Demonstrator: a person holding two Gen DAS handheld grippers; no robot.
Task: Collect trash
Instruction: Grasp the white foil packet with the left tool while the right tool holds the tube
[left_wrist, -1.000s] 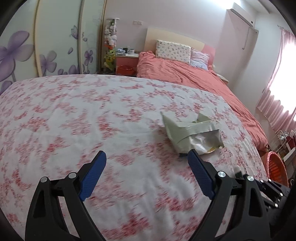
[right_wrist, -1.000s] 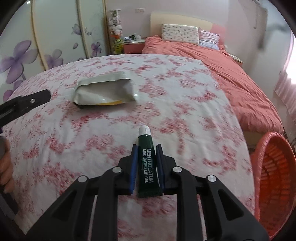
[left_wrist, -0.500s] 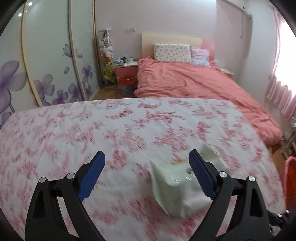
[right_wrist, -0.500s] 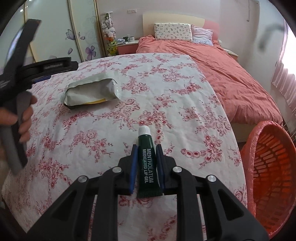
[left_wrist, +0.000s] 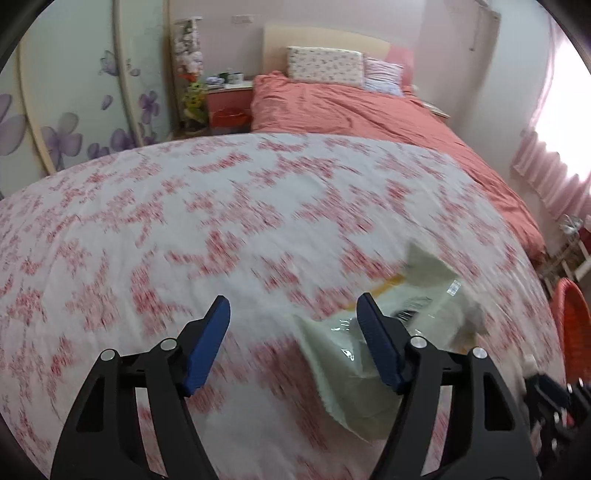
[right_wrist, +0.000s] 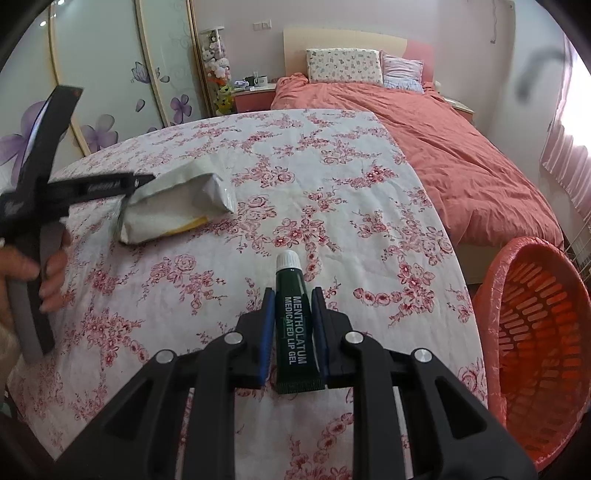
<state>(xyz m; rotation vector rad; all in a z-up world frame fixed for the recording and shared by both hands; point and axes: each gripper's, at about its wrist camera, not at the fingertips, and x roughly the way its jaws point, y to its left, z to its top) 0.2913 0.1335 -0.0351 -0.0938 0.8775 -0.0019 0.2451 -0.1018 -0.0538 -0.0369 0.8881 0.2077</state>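
Observation:
My right gripper (right_wrist: 292, 295) is shut on a dark green lip gel tube (right_wrist: 295, 325), held above the floral tablecloth (right_wrist: 314, 192). A crumpled grey-white mailer bag (right_wrist: 177, 201) lies on the cloth at the left. My left gripper (left_wrist: 293, 314) is open just over that bag (left_wrist: 391, 332), with its right finger above the bag and its left finger over bare cloth. In the right wrist view the left gripper (right_wrist: 136, 182) reaches the bag's left end. An orange trash basket (right_wrist: 535, 332) stands right of the table, and its rim shows in the left wrist view (left_wrist: 569, 325).
A bed with a salmon-coloured cover (right_wrist: 443, 140) lies beyond the table. A nightstand (right_wrist: 255, 96) and a wardrobe with purple flowers (right_wrist: 110, 74) stand at the back left. Pink curtains (right_wrist: 569, 166) hang at the right.
My left gripper has come down onto the mailer bag and its fingers have narrowed somewhat. My right gripper has held the tube steady while drifting slightly towards the basket.

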